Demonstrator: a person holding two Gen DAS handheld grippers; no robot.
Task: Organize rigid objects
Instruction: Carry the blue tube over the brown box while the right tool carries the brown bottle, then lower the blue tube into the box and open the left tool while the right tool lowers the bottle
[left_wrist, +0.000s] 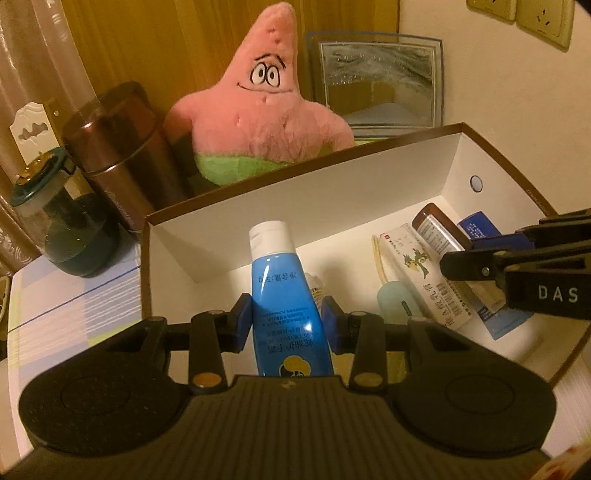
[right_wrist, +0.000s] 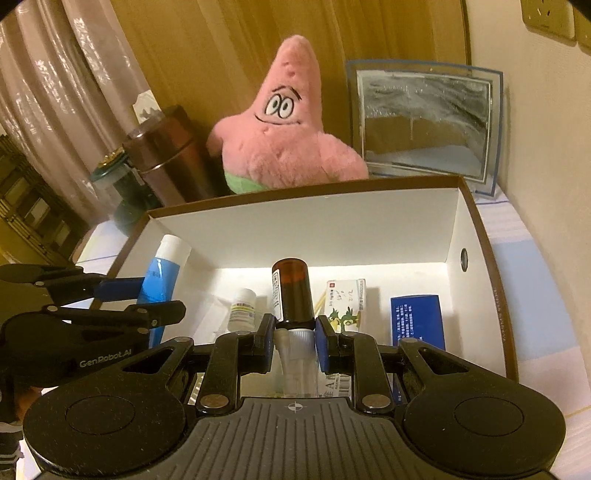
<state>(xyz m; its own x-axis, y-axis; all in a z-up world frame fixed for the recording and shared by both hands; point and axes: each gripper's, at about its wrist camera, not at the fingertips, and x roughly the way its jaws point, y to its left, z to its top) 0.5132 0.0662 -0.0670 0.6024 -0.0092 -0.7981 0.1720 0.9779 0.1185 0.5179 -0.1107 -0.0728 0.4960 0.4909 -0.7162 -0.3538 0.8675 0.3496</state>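
A blue tube with a white cap (left_wrist: 282, 291) is held between the blue pads of my left gripper (left_wrist: 288, 321), cap pointing away, over the left part of an open box (left_wrist: 332, 192) with white walls and a brown rim. My right gripper (right_wrist: 293, 332) is shut on the white cap end of a brown glass bottle (right_wrist: 291, 291), held over the middle of the box (right_wrist: 295, 221). Each gripper shows in the other's view: the right gripper (left_wrist: 469, 251) with the bottle (left_wrist: 436, 225), and the left gripper (right_wrist: 155, 299) with the tube (right_wrist: 162, 273).
On the box floor lie a small white bottle (right_wrist: 242, 308), a white carton with a green cartoon (right_wrist: 345, 306) and a blue packet (right_wrist: 417, 319). Behind the box stand a pink star plush (right_wrist: 284, 147), a brown canister (right_wrist: 170, 155), a green-lidded jar (left_wrist: 62, 221) and a glass frame (right_wrist: 424, 125).
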